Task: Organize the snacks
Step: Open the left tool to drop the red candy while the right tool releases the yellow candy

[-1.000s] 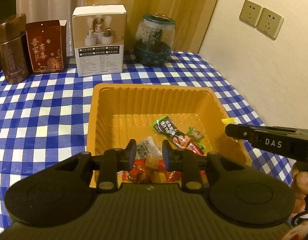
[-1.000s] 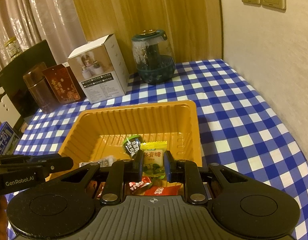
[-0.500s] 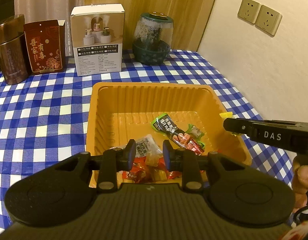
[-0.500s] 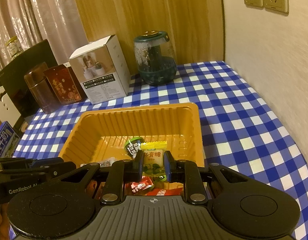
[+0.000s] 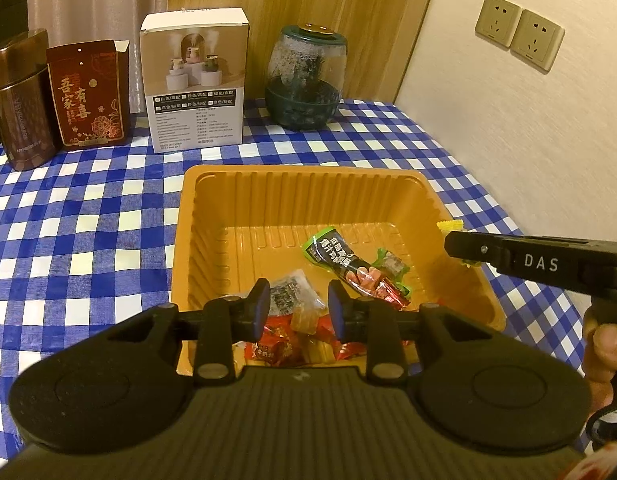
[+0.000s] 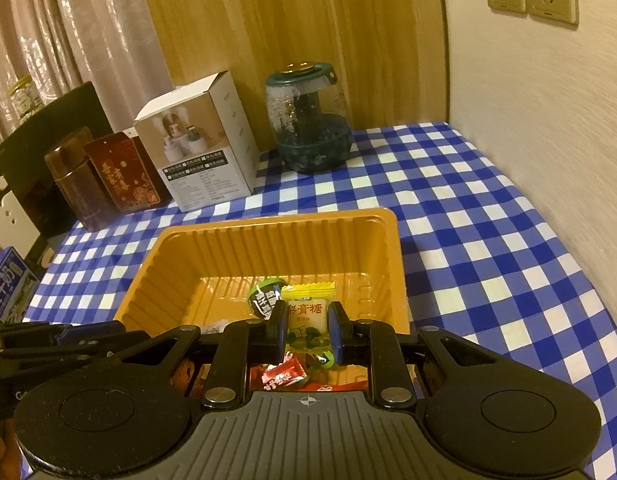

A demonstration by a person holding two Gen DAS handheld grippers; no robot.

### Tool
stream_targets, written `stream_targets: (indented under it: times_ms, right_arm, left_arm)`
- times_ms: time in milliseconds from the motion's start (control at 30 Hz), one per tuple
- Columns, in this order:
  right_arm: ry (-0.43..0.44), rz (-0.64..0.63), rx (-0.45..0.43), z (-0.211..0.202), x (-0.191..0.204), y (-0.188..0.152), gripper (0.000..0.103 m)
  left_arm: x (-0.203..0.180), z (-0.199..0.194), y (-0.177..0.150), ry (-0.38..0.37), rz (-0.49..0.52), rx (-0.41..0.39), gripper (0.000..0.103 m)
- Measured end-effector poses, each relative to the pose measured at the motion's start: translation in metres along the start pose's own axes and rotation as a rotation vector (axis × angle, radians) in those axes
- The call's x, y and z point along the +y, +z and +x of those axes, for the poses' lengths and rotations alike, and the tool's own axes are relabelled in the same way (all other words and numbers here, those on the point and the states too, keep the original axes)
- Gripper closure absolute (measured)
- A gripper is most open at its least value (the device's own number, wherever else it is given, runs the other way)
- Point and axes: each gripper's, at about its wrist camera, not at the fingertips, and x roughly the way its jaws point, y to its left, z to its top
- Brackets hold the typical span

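Over the orange tray (image 6: 392, 264), our right claw (image 6: 307, 332) pinches a yellow candy packet (image 6: 308, 312); left claw (image 5: 294, 300) spread, empty. Next, we release it.

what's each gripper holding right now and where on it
The right gripper pinches the yellow candy packet by its lower half, above the orange tray. The left gripper is open, holding nothing.

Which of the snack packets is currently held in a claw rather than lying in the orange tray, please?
The yellow-topped candy packet, gripped by the right claw above the orange tray; the green-black packet and red candies lie loose inside.
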Motion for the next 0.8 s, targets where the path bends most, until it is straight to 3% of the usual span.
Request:
stream_targets:
  times_ms: [100, 133, 167, 200, 800]
  right_arm:
    - [0.028, 0.015, -0.003, 0.003, -0.004, 0.001, 0.079]
    - [0.030, 0.029, -0.003, 0.004, -0.006, 0.001, 0.062]
    - [0.029, 0.043, -0.007, 0.004, -0.008, 0.001, 0.036]
    - [0.031, 0.060, -0.018, 0.002, -0.011, 0.000, 0.032]
    - [-0.008, 0.068, -0.029, -0.013, -0.022, -0.003, 0.032]
  left_arm:
    - [-0.001, 0.001, 0.001, 0.003, 0.000, -0.005, 0.062]
    - [-0.001, 0.001, 0.001, 0.003, 0.001, -0.006, 0.053]
    - [-0.002, 0.001, 0.001, 0.004, 0.005, -0.009, 0.047]
    - [-0.002, 0.000, 0.002, 0.008, 0.011, -0.010, 0.044]
    - [-0.006, -0.009, -0.001, 0.045, 0.034, -0.025, 0.023]
